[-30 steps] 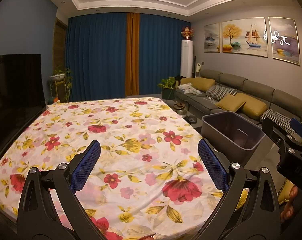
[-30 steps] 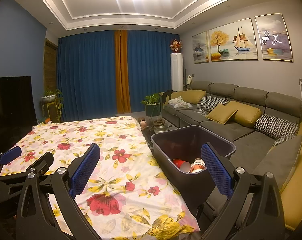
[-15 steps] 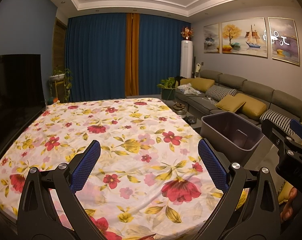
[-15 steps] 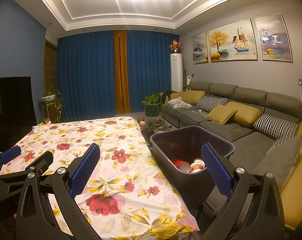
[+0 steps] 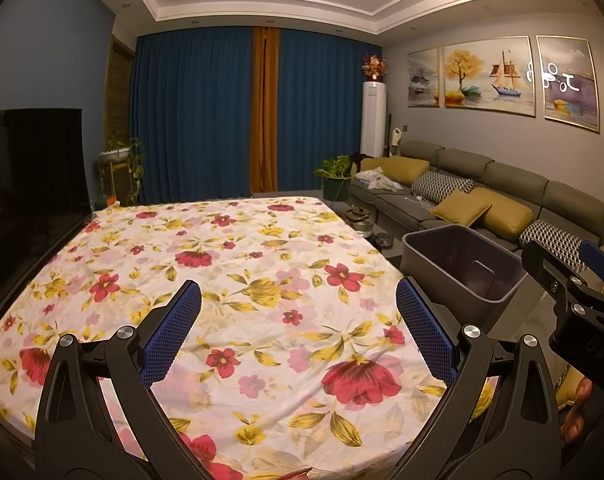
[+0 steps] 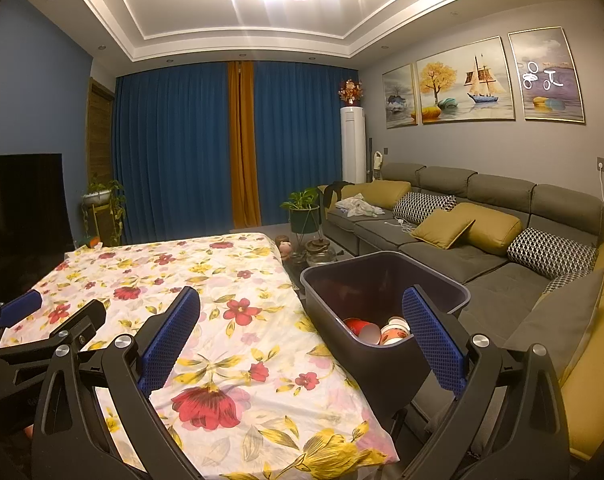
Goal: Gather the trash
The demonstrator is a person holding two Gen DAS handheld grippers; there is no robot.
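Observation:
A dark purple bin (image 6: 386, 280) stands at the right edge of the floral-cloth table (image 6: 205, 280); it also shows in the left wrist view as the bin (image 5: 462, 264). Inside it lie a red paper cup (image 6: 360, 328) and patterned cups (image 6: 394, 332). My right gripper (image 6: 302, 336) is open over the table's near right corner, with nothing between its fingers. My left gripper (image 5: 297, 334) is open above the table's near edge, holding nothing. The right gripper's body (image 5: 574, 300) shows at the right of the left wrist view. No trash shows on the cloth.
A grey sofa (image 6: 482, 240) with yellow and patterned cushions runs along the right wall. A dark television (image 5: 29, 168) stands left of the table. Potted plants (image 6: 302, 208), a kettle (image 6: 320, 250) and blue curtains (image 5: 205, 120) sit at the far end.

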